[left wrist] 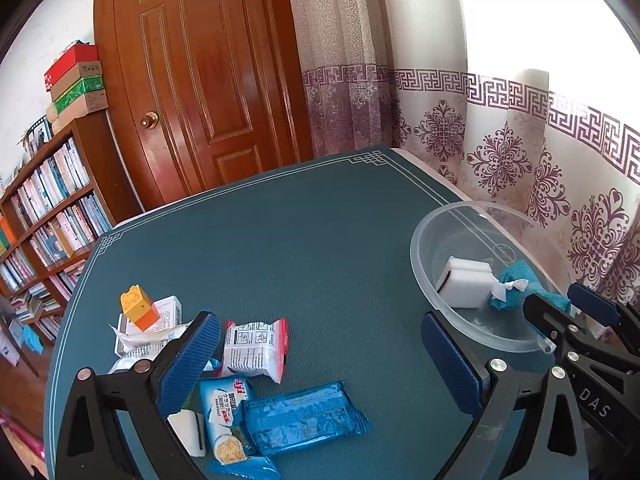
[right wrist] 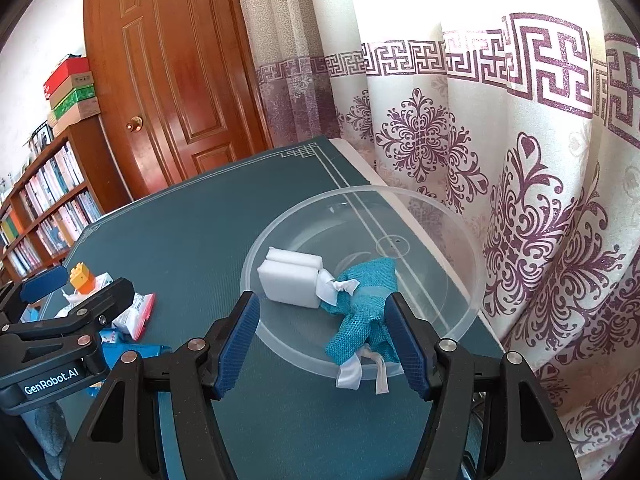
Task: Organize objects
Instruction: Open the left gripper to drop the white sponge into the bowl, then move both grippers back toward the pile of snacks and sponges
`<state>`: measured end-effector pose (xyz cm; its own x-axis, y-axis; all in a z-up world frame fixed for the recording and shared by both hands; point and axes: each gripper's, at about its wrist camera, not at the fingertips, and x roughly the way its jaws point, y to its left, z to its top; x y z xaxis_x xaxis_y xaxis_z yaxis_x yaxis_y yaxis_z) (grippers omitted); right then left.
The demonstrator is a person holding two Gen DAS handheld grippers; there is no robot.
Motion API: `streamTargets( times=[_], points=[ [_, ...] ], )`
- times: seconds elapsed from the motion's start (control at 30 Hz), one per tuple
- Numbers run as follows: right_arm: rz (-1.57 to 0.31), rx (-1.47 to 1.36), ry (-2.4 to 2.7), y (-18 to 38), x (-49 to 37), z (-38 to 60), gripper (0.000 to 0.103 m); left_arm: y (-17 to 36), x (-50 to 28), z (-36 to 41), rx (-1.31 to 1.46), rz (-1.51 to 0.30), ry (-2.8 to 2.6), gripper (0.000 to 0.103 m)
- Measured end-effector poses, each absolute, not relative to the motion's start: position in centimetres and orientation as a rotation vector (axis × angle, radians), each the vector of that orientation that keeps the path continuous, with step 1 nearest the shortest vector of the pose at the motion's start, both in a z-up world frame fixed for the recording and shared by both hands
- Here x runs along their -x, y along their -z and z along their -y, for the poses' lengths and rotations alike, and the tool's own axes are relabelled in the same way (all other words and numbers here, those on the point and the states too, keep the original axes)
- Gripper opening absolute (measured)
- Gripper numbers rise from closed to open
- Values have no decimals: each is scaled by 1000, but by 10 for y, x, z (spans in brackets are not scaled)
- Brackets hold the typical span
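Note:
A clear plastic bowl stands at the table's right edge and holds a white sponge block and a teal cloth pouch with white ribbons. My right gripper is open over the bowl's near rim, its right pad touching the pouch. My left gripper is open and empty above the green table mat. Under it lie a blue wafer pack, a cracker pack, a white-red snack pack and a yellow-orange toy block. The bowl also shows in the left wrist view.
A white box and crumpled wrappers lie under the toy block. A patterned curtain hangs right behind the bowl. A wooden door and a bookshelf stand beyond the table's far side.

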<state>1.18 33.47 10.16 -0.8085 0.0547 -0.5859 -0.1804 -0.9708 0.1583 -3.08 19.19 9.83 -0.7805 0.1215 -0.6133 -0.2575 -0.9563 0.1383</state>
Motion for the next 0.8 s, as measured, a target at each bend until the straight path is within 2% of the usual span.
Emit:
streamTargets(
  times=[0.8],
  points=[
    [-147, 1057, -3006, -79, -16, -269, 68, -95, 18, -149, 980, -279, -2863, 103]
  ],
)
